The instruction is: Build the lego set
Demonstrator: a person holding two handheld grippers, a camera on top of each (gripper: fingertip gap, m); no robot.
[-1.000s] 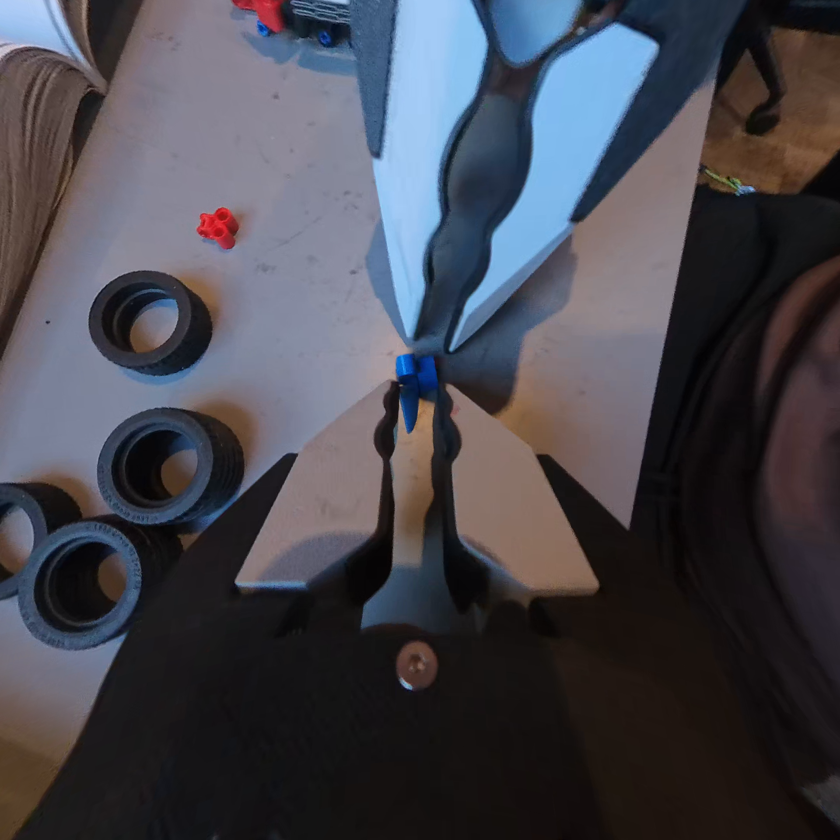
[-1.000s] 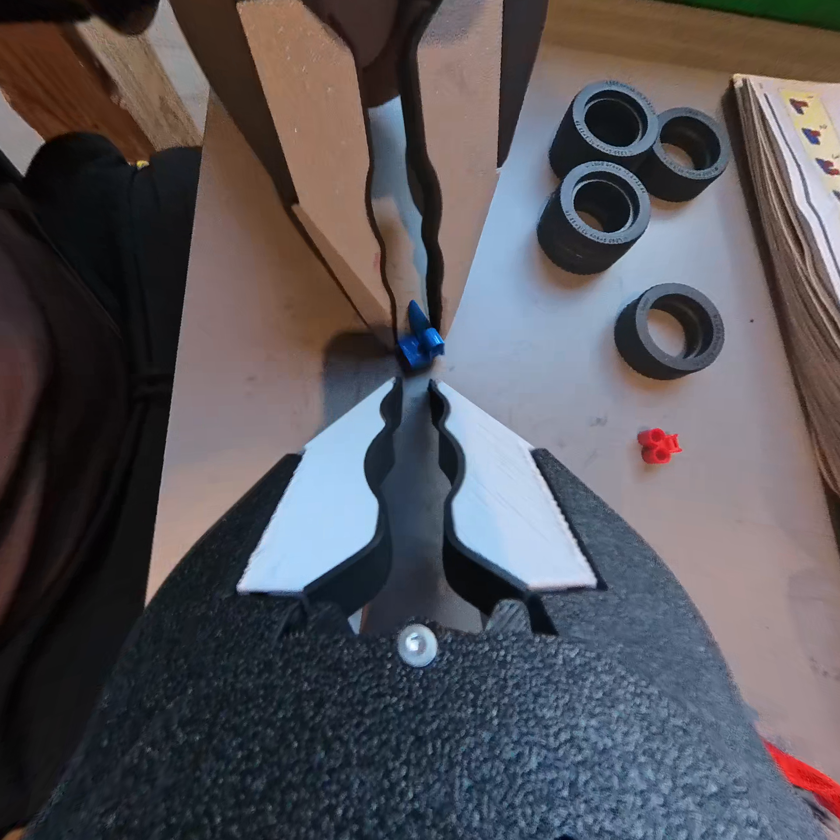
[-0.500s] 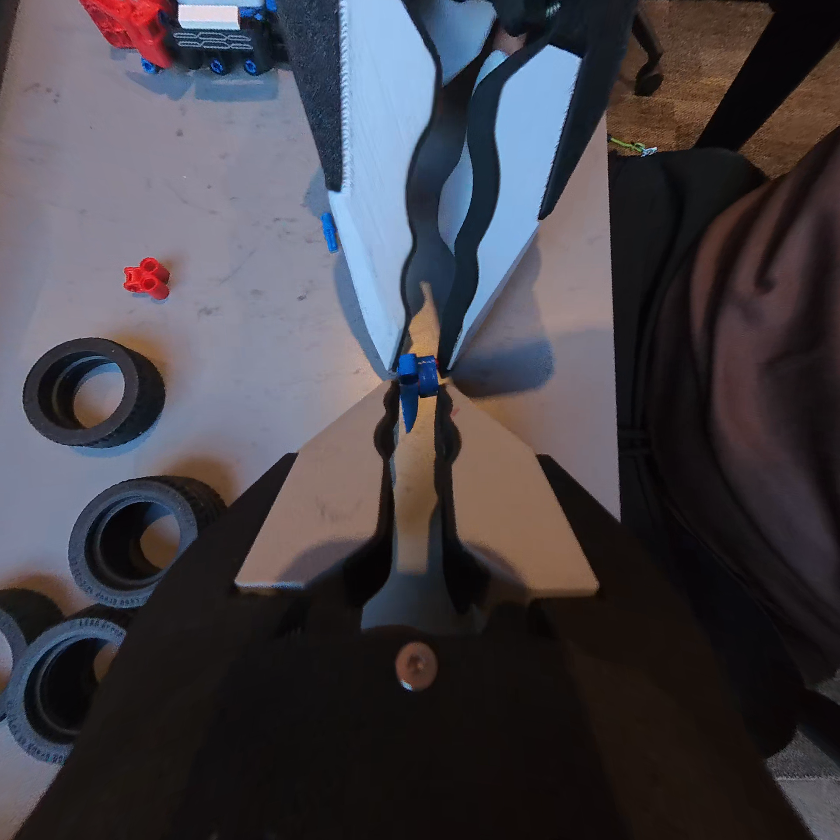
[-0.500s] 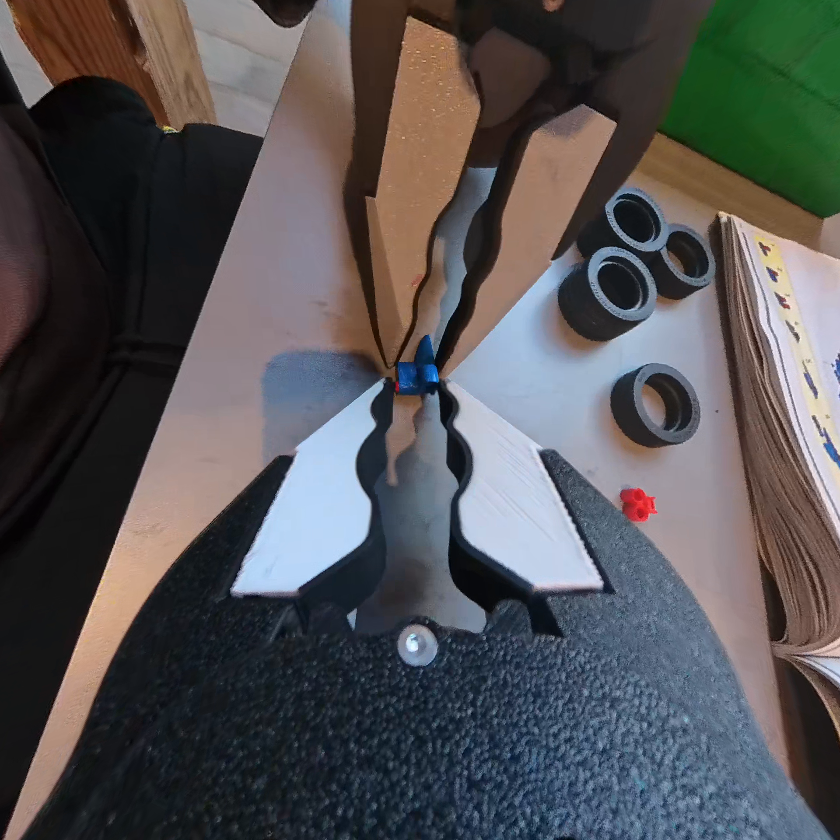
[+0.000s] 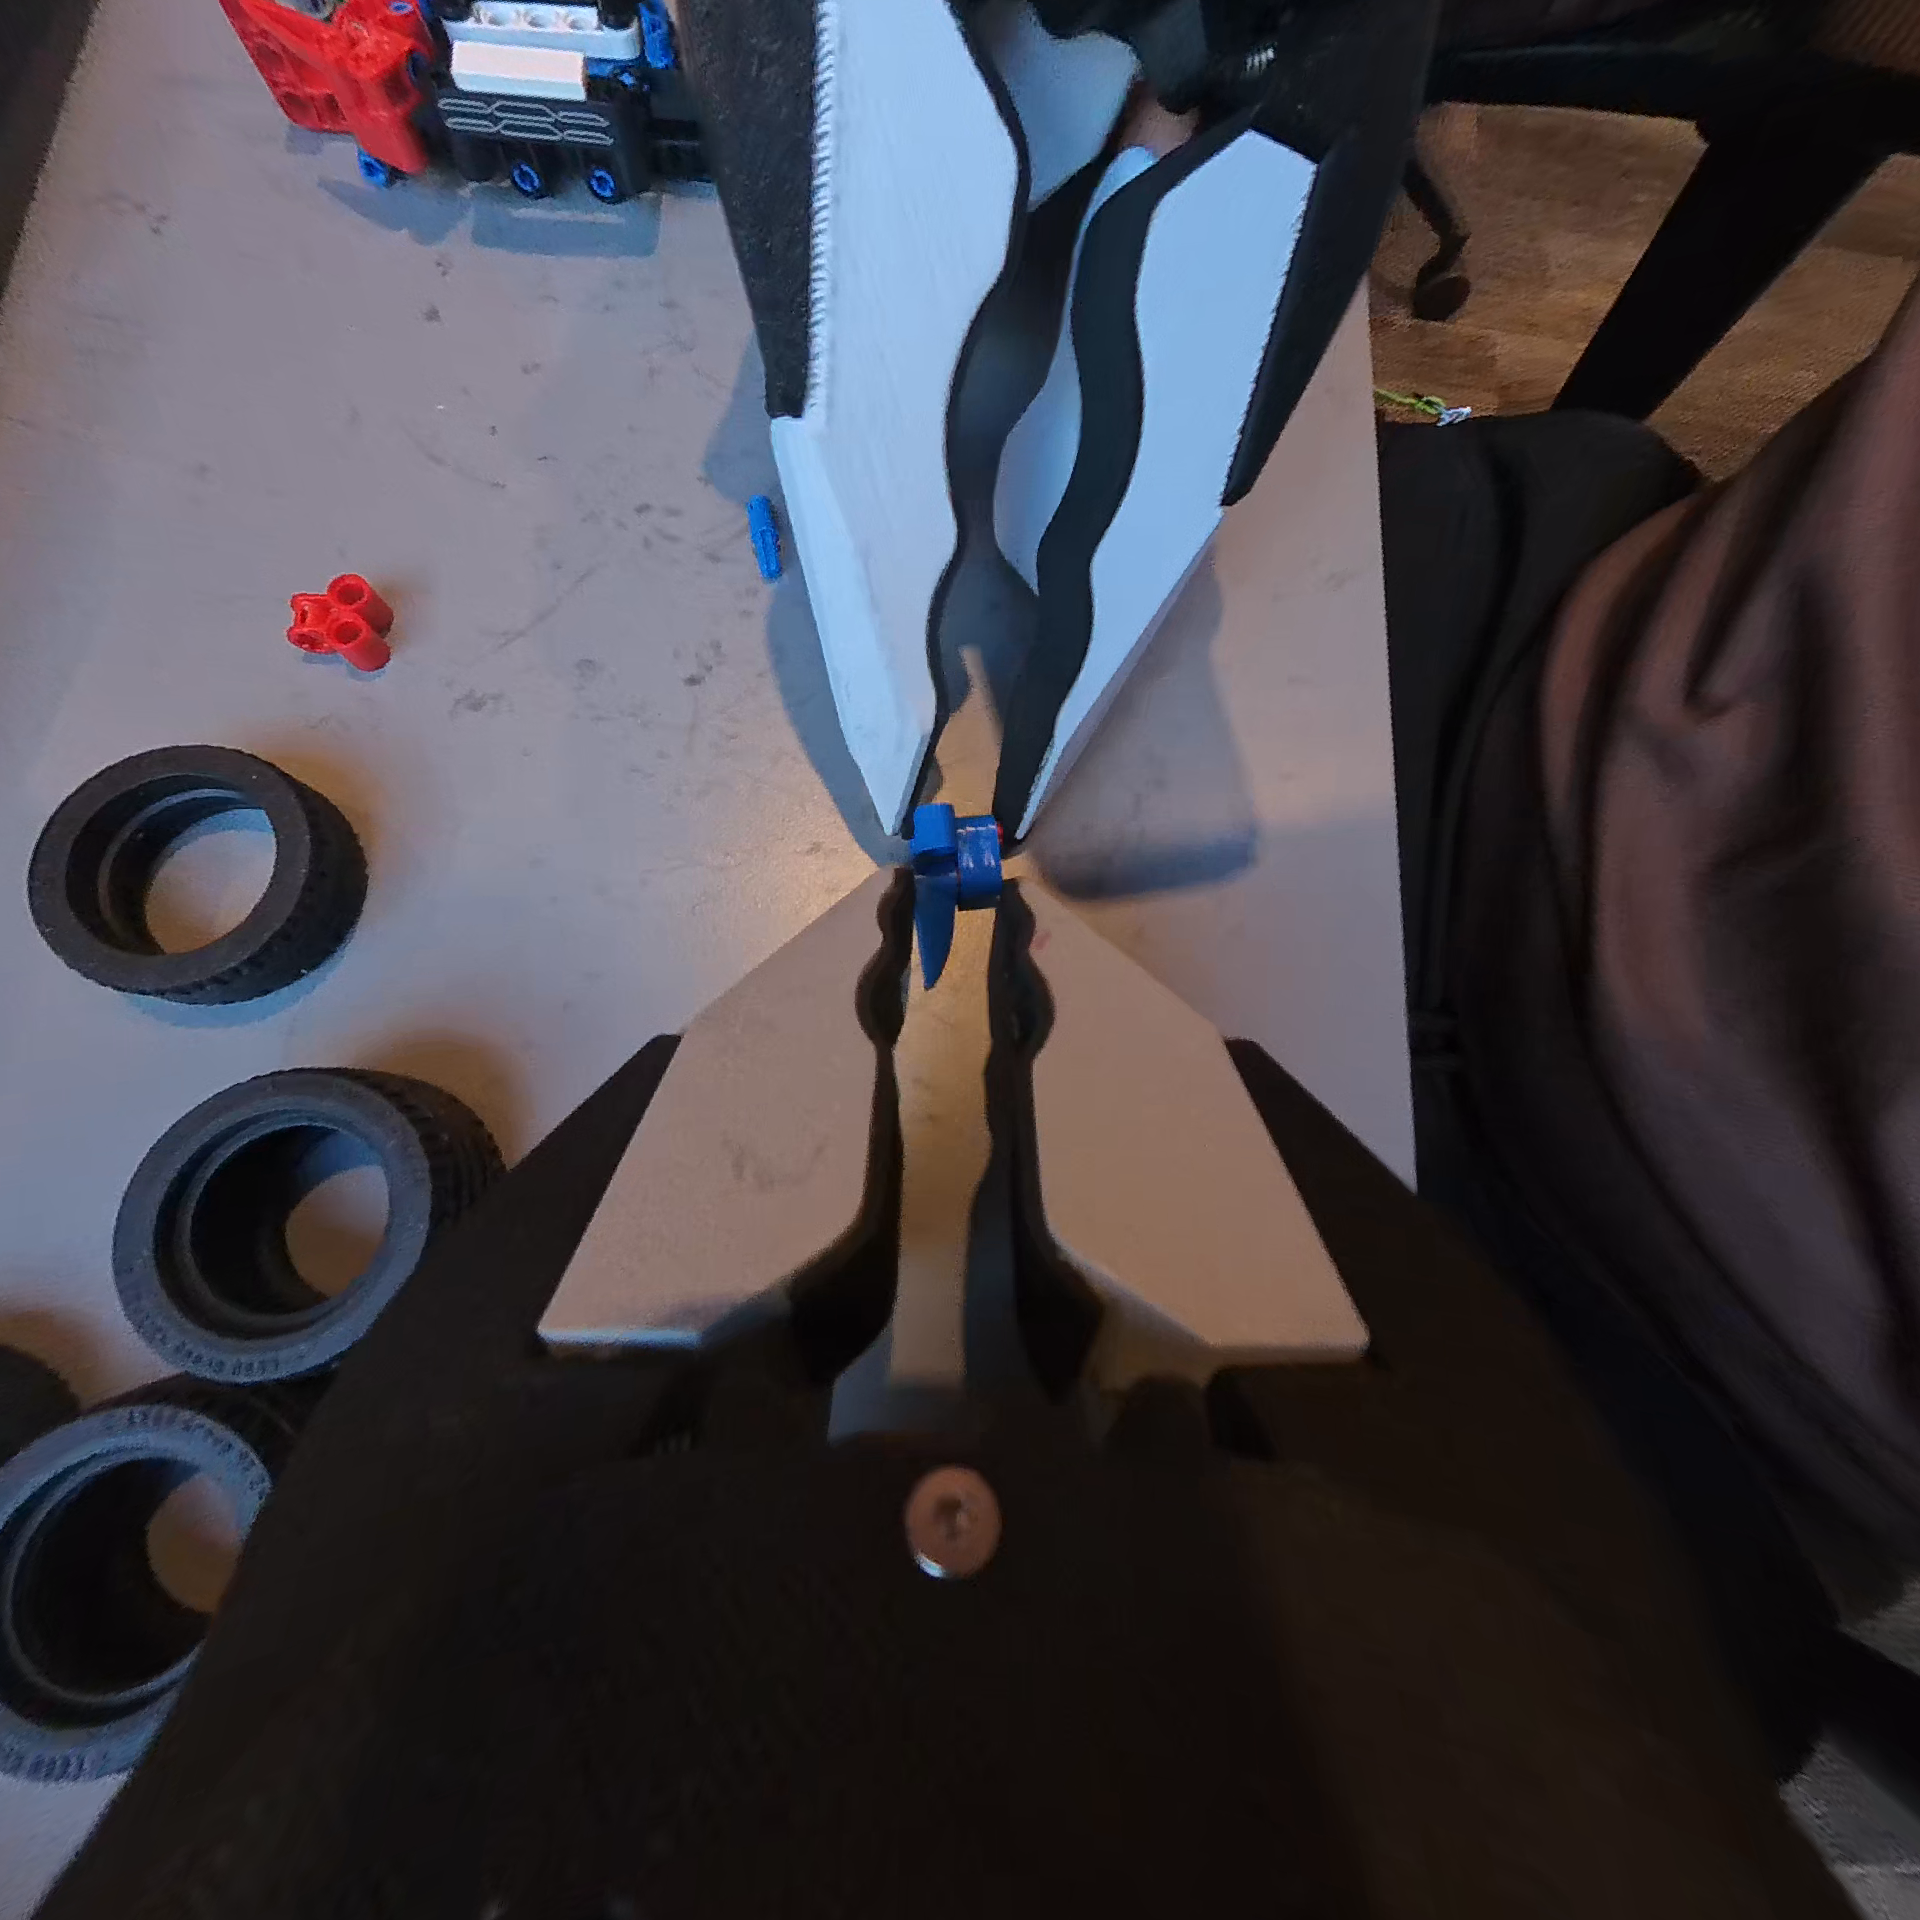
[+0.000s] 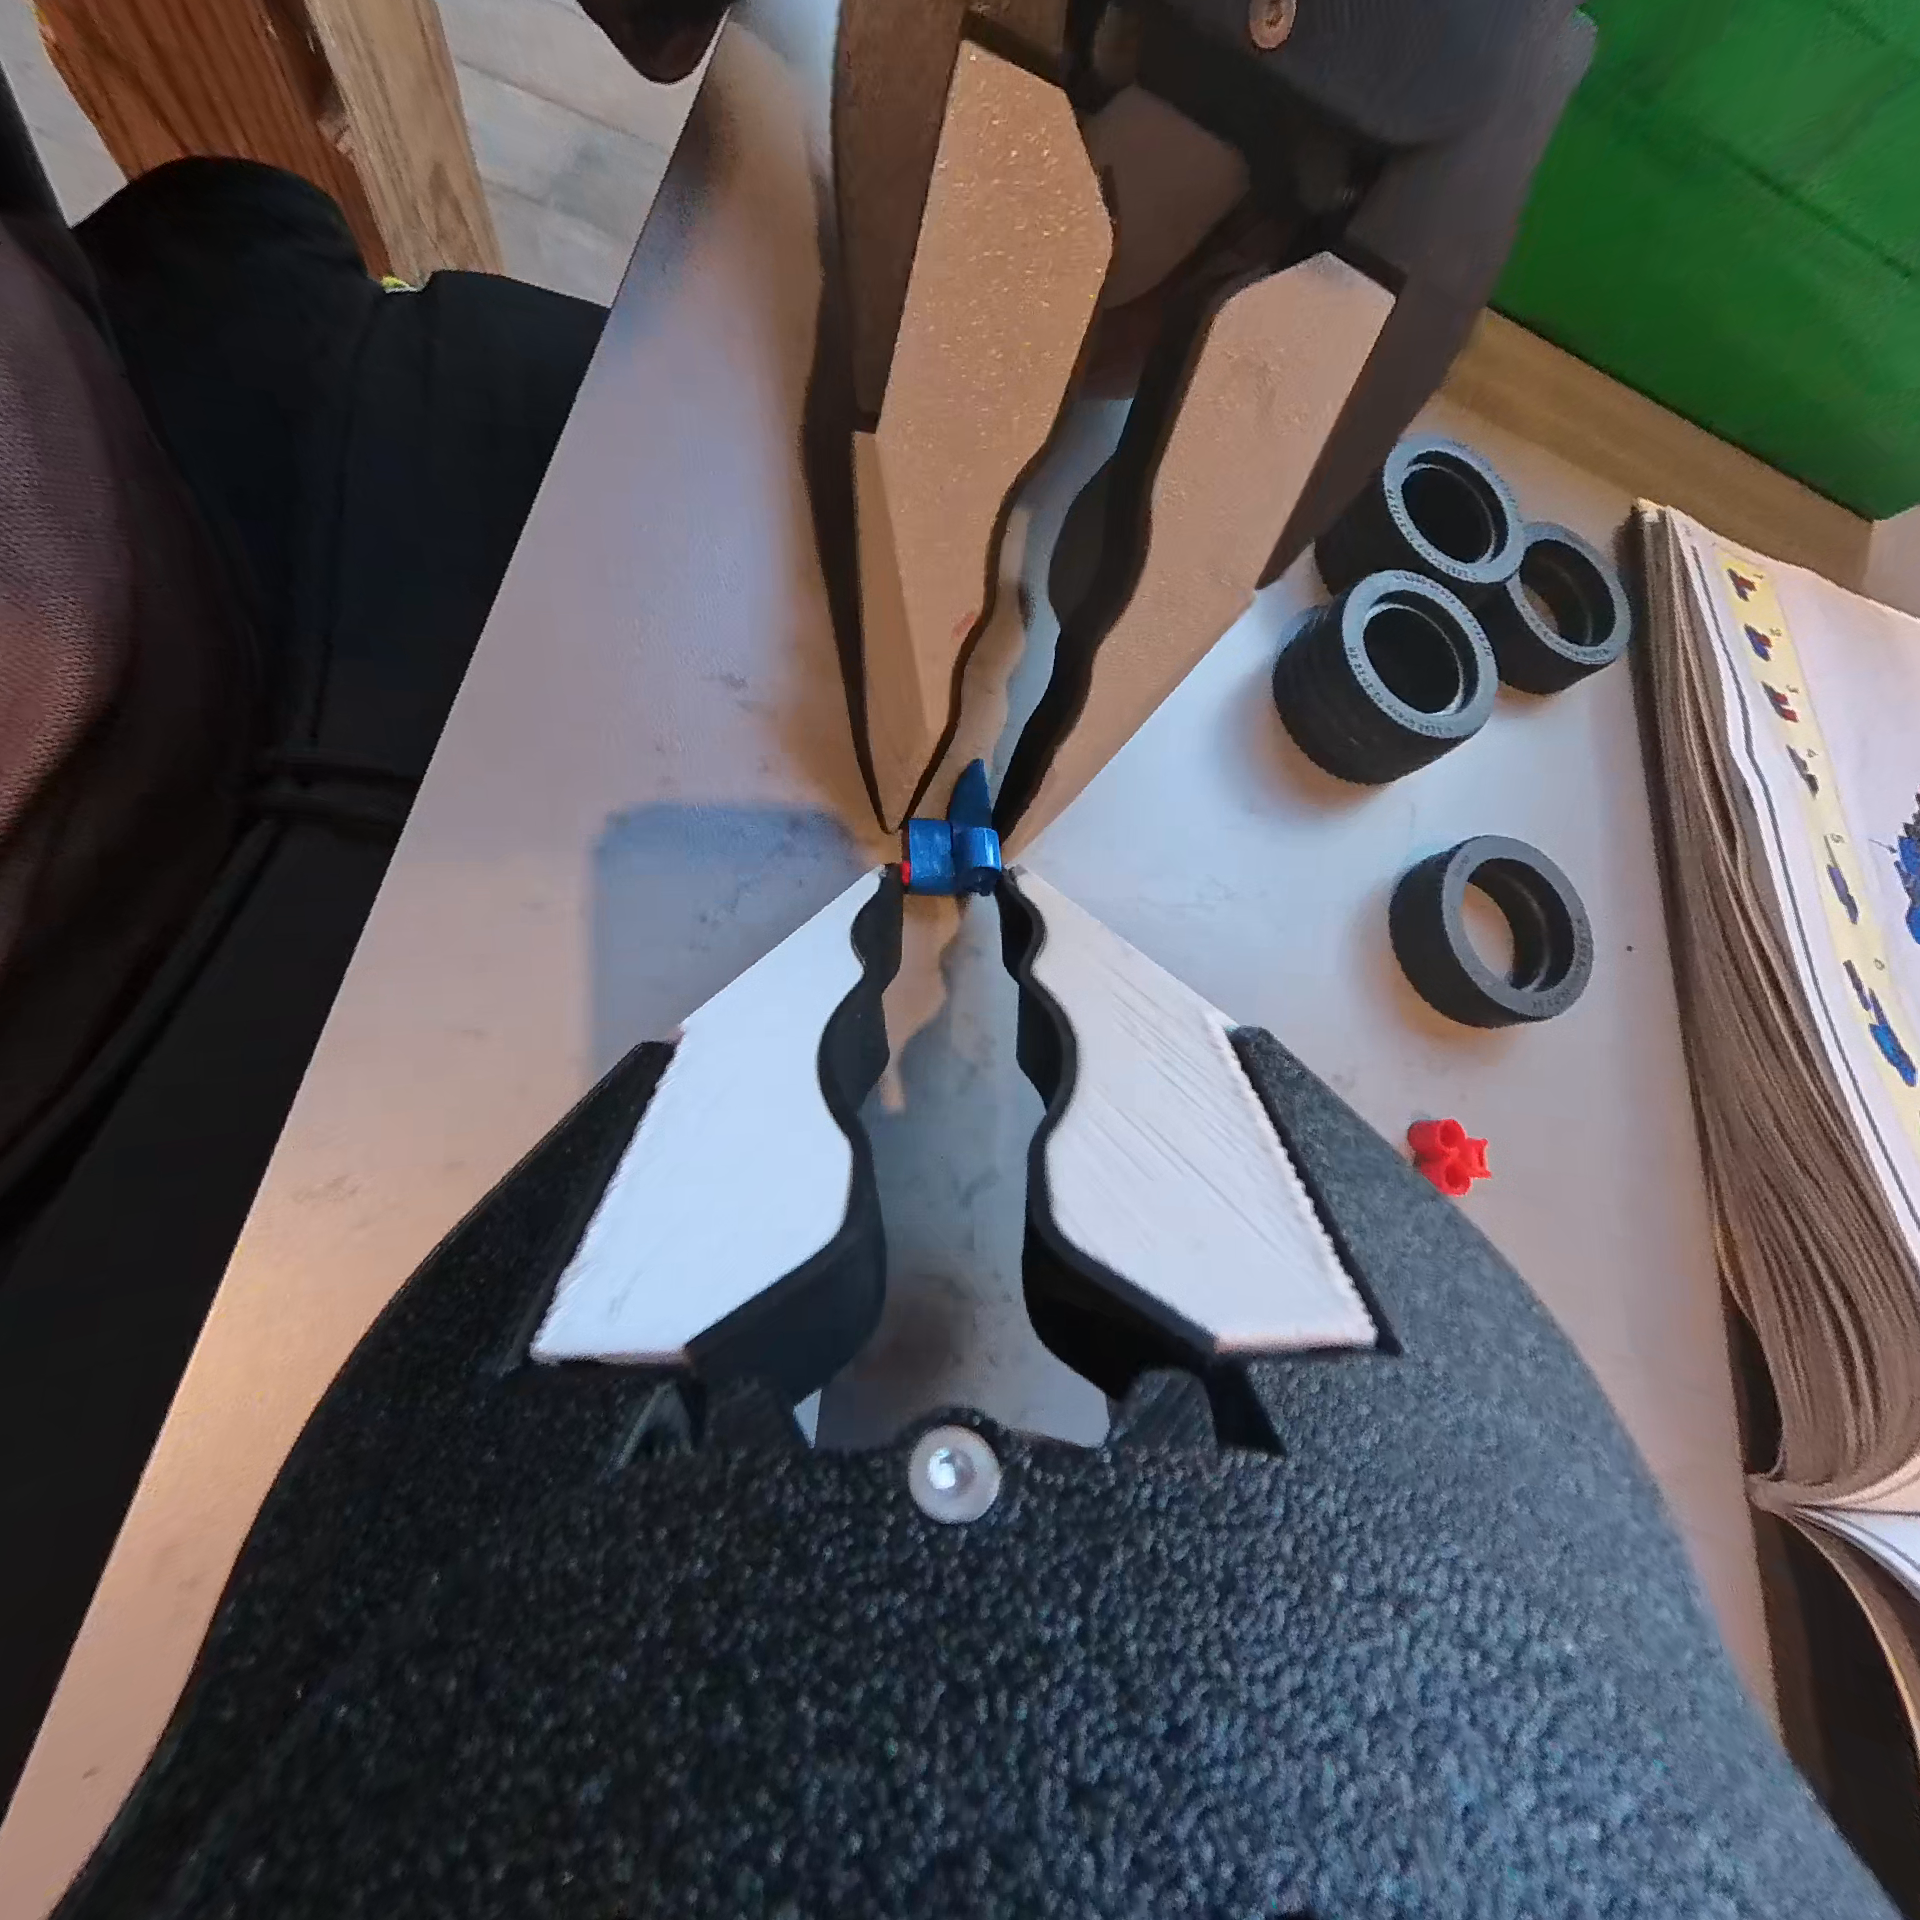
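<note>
We have the two grippers tip to tip at the centre of both wrist views, with a small blue lego assembly caught between them above the table. The left gripper has its jaws nearly closed on the pointed blue piece, whose tip runs back between them. The right gripper has its jaws narrowed onto the blocky blue connector, which shows a speck of red at one end.

Our judgement is that we are pressing two small parts together. To do it well, we should keep both grips firm, hold the tips on one line, and push straight along the joint, not at a slant, or the piece may twist out and drop.

Waiting at the left of the left wrist view are the black tyres, a red connector, a loose blue pin and, upper left, the part-built model.
</note>
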